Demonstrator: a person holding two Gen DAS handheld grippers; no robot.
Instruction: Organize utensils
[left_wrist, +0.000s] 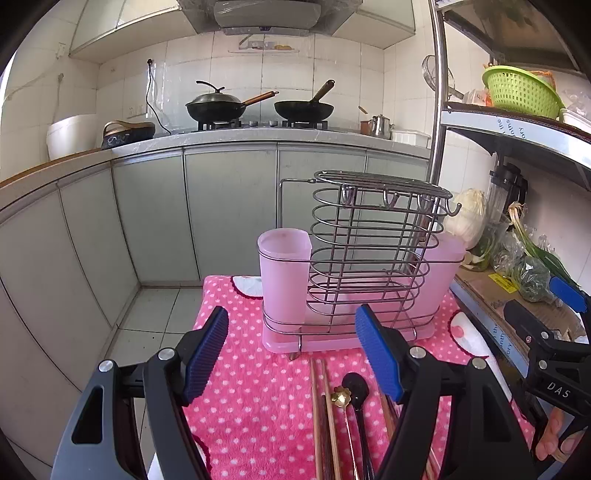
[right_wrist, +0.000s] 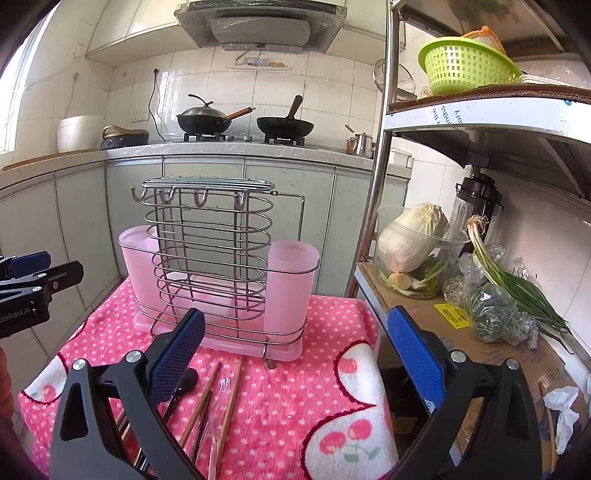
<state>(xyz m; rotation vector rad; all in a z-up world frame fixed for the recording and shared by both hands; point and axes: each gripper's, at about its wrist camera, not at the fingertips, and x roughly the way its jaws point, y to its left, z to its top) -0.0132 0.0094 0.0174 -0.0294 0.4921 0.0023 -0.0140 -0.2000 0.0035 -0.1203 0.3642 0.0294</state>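
Observation:
A wire utensil rack (left_wrist: 369, 254) (right_wrist: 210, 258) with two pink plastic cups (left_wrist: 283, 271) (right_wrist: 290, 284) stands on a pink tray on the pink dotted towel (left_wrist: 255, 387) (right_wrist: 303, 373). In front of it lie wooden chopsticks (left_wrist: 325, 417) (right_wrist: 205, 398), a black spoon (left_wrist: 356, 387) (right_wrist: 183, 384), a small gold flower-headed spoon (left_wrist: 341, 397) and a clear plastic spoon (right_wrist: 216, 417). My left gripper (left_wrist: 295, 354) hovers open above the utensils, nothing between its fingers. My right gripper (right_wrist: 299, 354) is open too, over the towel right of the utensils.
A metal shelf on the right holds a cabbage in a clear bowl (right_wrist: 413, 240), bagged greens (right_wrist: 498, 310), a blender (right_wrist: 476, 206) and a green basket (right_wrist: 465, 66). Behind the rack are grey cabinets and a stove with two woks (left_wrist: 258, 105).

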